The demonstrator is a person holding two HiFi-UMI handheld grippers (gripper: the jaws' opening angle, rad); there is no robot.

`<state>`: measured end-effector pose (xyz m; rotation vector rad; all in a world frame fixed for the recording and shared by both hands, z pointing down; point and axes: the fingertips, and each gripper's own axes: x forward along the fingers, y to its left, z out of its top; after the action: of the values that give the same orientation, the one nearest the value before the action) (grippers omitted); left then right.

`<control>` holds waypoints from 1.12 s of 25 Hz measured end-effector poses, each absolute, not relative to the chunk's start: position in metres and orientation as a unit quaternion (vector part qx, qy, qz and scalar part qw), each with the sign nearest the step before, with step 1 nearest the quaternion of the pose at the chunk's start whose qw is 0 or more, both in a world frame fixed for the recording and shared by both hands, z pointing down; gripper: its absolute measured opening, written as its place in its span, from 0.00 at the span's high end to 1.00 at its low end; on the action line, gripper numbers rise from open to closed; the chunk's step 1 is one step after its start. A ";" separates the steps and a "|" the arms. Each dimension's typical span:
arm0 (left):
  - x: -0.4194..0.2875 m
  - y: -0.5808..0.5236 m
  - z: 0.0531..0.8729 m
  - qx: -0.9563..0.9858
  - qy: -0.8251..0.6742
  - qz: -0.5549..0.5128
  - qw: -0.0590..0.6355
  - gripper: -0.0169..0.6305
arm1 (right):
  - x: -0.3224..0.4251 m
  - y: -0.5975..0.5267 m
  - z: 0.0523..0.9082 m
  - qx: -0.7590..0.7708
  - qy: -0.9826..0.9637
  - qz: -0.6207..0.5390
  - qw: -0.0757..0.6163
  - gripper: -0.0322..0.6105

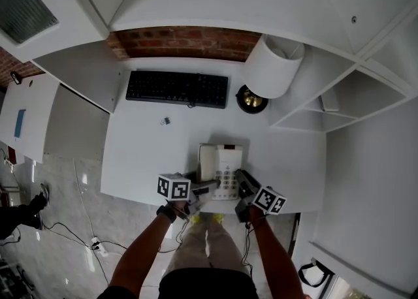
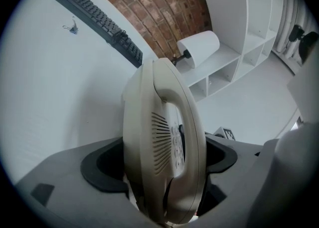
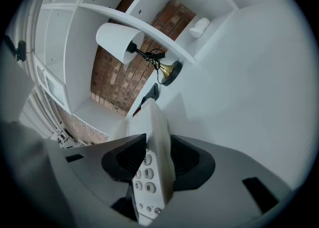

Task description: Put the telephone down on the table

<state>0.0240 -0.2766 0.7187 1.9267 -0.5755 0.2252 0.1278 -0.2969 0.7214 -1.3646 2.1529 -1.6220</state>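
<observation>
A cream desk telephone (image 1: 221, 166) with its handset on the left sits at the near edge of the white table (image 1: 144, 154). Both grippers hold it by its near end. My left gripper (image 1: 208, 190) is shut on the handset side, and in the left gripper view the phone (image 2: 164, 142) fills the gap between the pads of that gripper (image 2: 164, 167). My right gripper (image 1: 243, 183) is shut on the keypad side. There the keys of the telephone (image 3: 149, 167) show between the pads of the gripper (image 3: 157, 160). Whether the base rests on the table I cannot tell.
A black keyboard (image 1: 177, 88) lies at the back of the table before a brick wall. A lamp with a white shade (image 1: 273, 66) and brass foot (image 1: 251, 100) stands at the back right. A small binder clip (image 1: 165, 121) lies mid-table. White shelves (image 1: 339, 95) flank the right.
</observation>
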 end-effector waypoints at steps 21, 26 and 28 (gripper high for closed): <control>-0.002 -0.284 0.730 0.816 -0.325 0.217 0.426 0.24 | 0.124 -0.296 0.722 -0.474 0.711 -0.517 0.053 0.72; -0.015 -0.273 0.714 0.813 -0.345 0.219 0.416 0.29 | 0.144 -0.289 0.705 -0.501 0.691 -0.516 0.076 0.71; -0.025 -0.271 0.697 0.816 -0.365 0.205 0.399 0.41 | 0.147 -0.282 0.691 -0.499 0.701 -0.506 0.061 0.73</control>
<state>-0.0249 -0.2710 0.6974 2.0655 -0.9227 0.5187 0.1473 -0.2817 0.6909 -1.5089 2.1207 -1.5314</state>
